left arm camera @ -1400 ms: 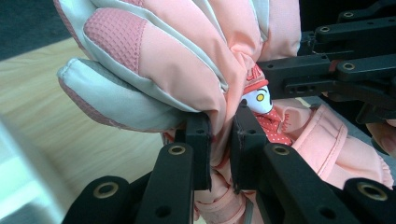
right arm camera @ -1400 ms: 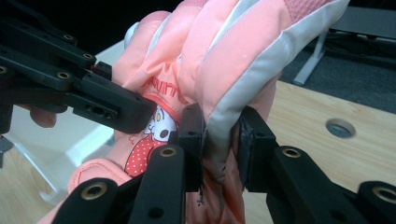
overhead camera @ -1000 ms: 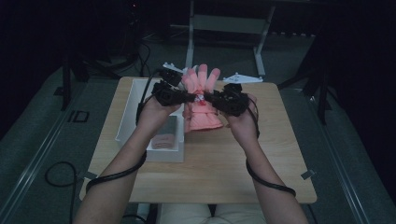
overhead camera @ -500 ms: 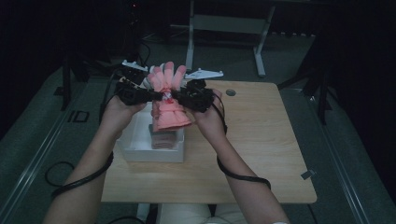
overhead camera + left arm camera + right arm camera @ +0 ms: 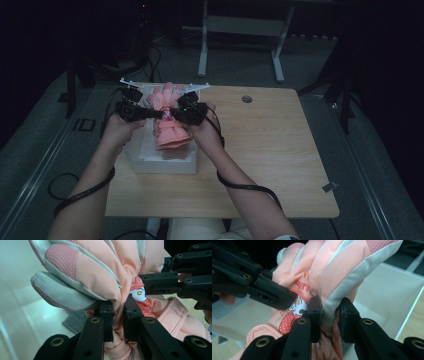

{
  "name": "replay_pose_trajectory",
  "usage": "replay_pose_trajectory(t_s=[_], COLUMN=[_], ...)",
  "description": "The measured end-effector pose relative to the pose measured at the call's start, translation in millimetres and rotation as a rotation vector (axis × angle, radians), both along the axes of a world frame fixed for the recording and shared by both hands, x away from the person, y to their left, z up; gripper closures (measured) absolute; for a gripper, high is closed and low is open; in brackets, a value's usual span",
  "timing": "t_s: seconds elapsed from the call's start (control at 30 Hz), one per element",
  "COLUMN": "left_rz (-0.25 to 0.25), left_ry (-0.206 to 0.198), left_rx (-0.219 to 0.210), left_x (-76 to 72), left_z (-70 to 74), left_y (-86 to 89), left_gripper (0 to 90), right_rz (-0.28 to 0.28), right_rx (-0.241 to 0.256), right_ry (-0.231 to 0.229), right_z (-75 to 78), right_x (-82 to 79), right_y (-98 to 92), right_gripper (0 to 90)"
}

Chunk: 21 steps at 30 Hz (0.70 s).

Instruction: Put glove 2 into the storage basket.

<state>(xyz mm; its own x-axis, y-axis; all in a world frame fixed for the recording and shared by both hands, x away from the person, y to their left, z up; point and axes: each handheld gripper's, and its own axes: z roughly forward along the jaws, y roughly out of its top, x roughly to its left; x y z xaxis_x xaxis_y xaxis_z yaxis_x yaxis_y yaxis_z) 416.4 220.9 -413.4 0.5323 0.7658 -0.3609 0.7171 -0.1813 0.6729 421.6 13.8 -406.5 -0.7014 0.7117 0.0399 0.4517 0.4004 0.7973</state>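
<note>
A: Going left to right, the left gripper point(image 5: 159, 114) has its jaws pinched tight on the pink glove point(image 5: 170, 127), right?

B: Yep, and the right gripper point(image 5: 171, 114) clamps the other edge. The glove hangs between them, over the white box point(image 5: 145, 162) at the table's point(image 5: 260, 165) left side.

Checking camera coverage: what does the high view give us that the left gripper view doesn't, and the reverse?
High view: the wooden table, the white box under the glove, and both forearms.

Left gripper view: the left gripper pinching a fold of the glove, the cartoon patch, and a grey item inside the box.

Both: the pink glove clamped between the left gripper and the right gripper.
</note>
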Motion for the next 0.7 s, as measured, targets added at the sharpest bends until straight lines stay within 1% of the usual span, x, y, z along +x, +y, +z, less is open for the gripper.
replay_pose_trajectory(t_s=[0.03, 0.13, 0.17, 0.2, 0.23, 0.27, 0.3, 0.33, 0.37, 0.4, 0.5, 0.53, 0.57, 0.6, 0.7], left_rz=[0.000, 0.000, 0.001, 0.001, 0.002, 0.003, 0.005, 0.001, 0.001, -0.005, -0.005, -0.005, -0.005, -0.003, 0.003], left_ry=[0.014, 0.046, 0.054, 0.054, 0.072, 0.081, 0.090, 0.090, 0.090, 0.108, 0.123, 0.123, 0.123, 0.137, 0.164], left_rx=[-0.009, -0.006, -0.002, -0.002, 0.006, 0.009, 0.025, 0.052, 0.052, 0.100, 0.151, 0.163, 0.163, 0.183, 0.196], left_x=[2.5, 8.8, 10.3, 10.3, 12.9, 14.0, 14.8, 15.1, 15.1, 16.6, 18.8, 19.2, 19.2, 20.3, 22.8], left_z=[-5.7, -20.2, -24.0, -24.0, -29.8, -32.5, -33.4, -33.7, -33.7, -35.2, -37.5, -37.6, -37.6, -38.7, -41.3], left_y=[-0.2, -1.8, -2.6, -2.6, -3.8, -4.5, -5.6, -7.8, -7.8, -12.8, -19.3, -21.1, -21.1, -23.3, -23.5], left_gripper=[80.2, 80.2, 80.2, 80.2, 80.1, 80.1, 80.1, 80.1, 80.0, 80.0, 79.9, 79.8, 79.8, 79.7, 79.4], right_rz=[-0.004, -0.011, -0.015, -0.015, -0.017, -0.019, -0.018, -0.013, -0.013, -0.013, -0.013, -0.015, -0.019, -0.021, -0.018], right_rx=[-0.008, -0.048, -0.062, -0.062, -0.083, -0.092, -0.097, -0.106, -0.106, -0.130, -0.161, -0.171, -0.178, -0.185, -0.216], right_ry=[0.011, 0.042, 0.049, 0.049, 0.068, 0.077, 0.086, 0.090, 0.090, 0.105, 0.113, 0.113, 0.113, 0.118, 0.129], right_z=[-3.9, -15.3, -18.4, -18.4, -24.1, -26.6, -29.0, -31.2, -31.2, -34.5, -38.8, -40.0, -39.8, -39.7, -40.4], right_x=[1.8, 7.1, 8.6, 8.6, 11.5, 12.9, 14.2, 15.4, 15.4, 16.6, 16.7, 16.9, 16.6, 16.6, 17.7], right_y=[0.4, 2.9, 4.1, 4.1, 5.8, 6.4, 7.1, 7.7, 7.7, 10.0, 12.0, 12.4, 12.9, 13.9, 17.3], right_gripper=[74.0, 74.0, 74.0, 74.0, 74.0, 74.0, 73.9, 73.9, 73.9, 73.9, 73.9, 73.9, 73.9, 73.8, 73.1])
